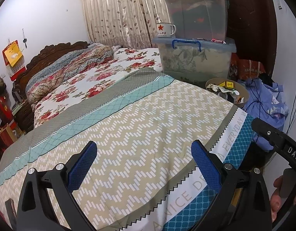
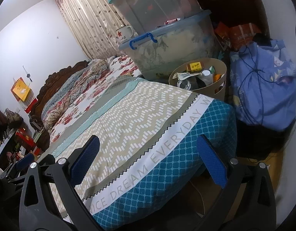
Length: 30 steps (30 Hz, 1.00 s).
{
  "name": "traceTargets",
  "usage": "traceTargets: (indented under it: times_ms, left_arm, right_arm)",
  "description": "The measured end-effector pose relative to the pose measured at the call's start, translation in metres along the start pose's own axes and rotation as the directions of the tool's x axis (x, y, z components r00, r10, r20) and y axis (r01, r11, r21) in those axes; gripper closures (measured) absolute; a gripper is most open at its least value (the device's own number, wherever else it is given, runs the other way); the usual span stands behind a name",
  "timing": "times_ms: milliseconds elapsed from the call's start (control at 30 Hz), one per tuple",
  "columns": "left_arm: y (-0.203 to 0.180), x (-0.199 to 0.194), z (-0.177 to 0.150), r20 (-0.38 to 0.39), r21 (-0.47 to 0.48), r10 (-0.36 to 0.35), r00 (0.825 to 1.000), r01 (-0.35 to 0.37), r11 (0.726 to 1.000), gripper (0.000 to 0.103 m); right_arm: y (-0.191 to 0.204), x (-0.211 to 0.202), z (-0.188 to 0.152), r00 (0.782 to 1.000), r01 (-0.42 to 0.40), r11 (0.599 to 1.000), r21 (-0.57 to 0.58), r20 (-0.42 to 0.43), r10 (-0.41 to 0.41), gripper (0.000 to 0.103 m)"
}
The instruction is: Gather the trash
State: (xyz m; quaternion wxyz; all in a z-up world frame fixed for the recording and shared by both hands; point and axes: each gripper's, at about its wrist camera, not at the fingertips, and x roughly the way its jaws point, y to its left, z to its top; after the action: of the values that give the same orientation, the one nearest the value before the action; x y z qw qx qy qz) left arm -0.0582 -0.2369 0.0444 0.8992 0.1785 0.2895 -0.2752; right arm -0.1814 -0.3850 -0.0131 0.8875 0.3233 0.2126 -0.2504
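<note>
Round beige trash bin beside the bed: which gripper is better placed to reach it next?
Probably right. The round beige trash bin looms nearer and more central ahead of the right gripper, jaws open; in the left gripper's view it sits far off-side.

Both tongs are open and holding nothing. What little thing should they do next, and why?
Probably stop and look around for more trash. The left tongs and the right tongs are open and empty over the bedspread, where no litter shows. The trash bin beside the bed already holds boxes and wrappers, so this patch looks finished.
</note>
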Motion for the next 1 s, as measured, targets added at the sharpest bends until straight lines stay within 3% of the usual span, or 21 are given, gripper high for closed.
traceTargets:
  times_ms: [1000]
  left_arm:
    - [-0.0006, -0.0054, 0.0006, 0.018, -0.001, 0.006, 1.000, -0.006, 1.000, 0.009]
  right_arm:
    - [0.0008, -0.0062, 0.0043, 0.999, 0.021, 1.000, 0.002, 0.042, -0.021, 0.004]
